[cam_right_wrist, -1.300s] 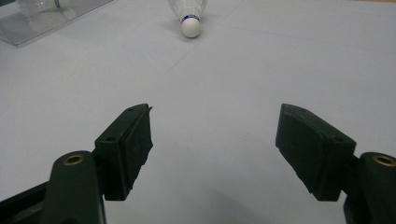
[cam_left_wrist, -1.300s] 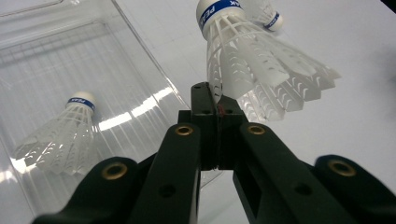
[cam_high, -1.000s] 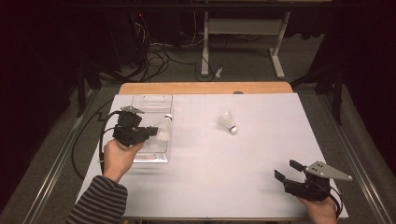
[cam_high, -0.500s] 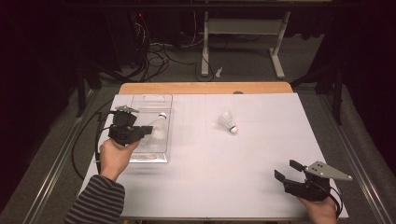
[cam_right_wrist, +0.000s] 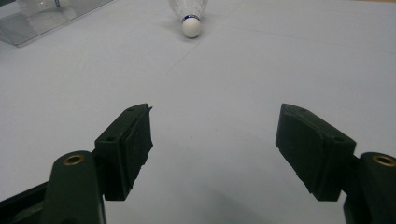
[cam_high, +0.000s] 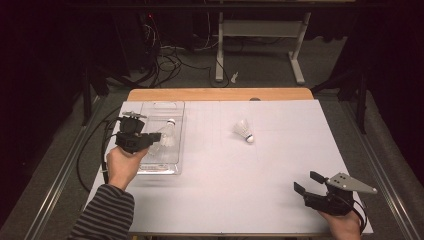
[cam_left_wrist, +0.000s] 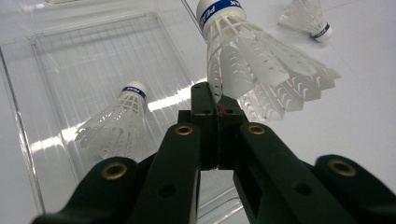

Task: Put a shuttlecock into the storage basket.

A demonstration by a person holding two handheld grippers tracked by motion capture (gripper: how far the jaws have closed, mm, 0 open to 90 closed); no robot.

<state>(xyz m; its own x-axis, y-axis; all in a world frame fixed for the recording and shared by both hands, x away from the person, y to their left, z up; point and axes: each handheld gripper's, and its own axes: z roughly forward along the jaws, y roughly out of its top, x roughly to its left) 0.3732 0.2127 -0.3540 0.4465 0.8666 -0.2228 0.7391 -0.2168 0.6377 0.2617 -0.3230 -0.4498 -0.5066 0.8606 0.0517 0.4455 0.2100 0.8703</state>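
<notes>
My left gripper point(cam_high: 151, 138) hangs over a clear plastic tray point(cam_high: 161, 111) at the table's left, shut on the feather edge of a white shuttlecock point(cam_high: 167, 133). In the left gripper view the jaws meet on the skirt of that shuttlecock point(cam_left_wrist: 252, 60), its cork with a blue band pointing away. A second shuttlecock point(cam_left_wrist: 116, 122) lies inside the tray point(cam_left_wrist: 56, 60) below. A third shuttlecock point(cam_high: 243, 131) lies on the white table surface, right of the tray. My right gripper point(cam_high: 306, 182) rests near the front right corner, open, with nothing between its jaws.
The white table surface point(cam_high: 225, 180) spreads between the two hands. In the right gripper view the loose shuttlecock point(cam_right_wrist: 190, 14) lies far ahead and a corner of the tray point(cam_right_wrist: 37, 18) shows at the upper left. Table legs and cables stand beyond the far edge.
My left gripper has shifted a little to the left with the shuttlecock, bringing it further over the tray. The right gripper has stayed where it was.
</notes>
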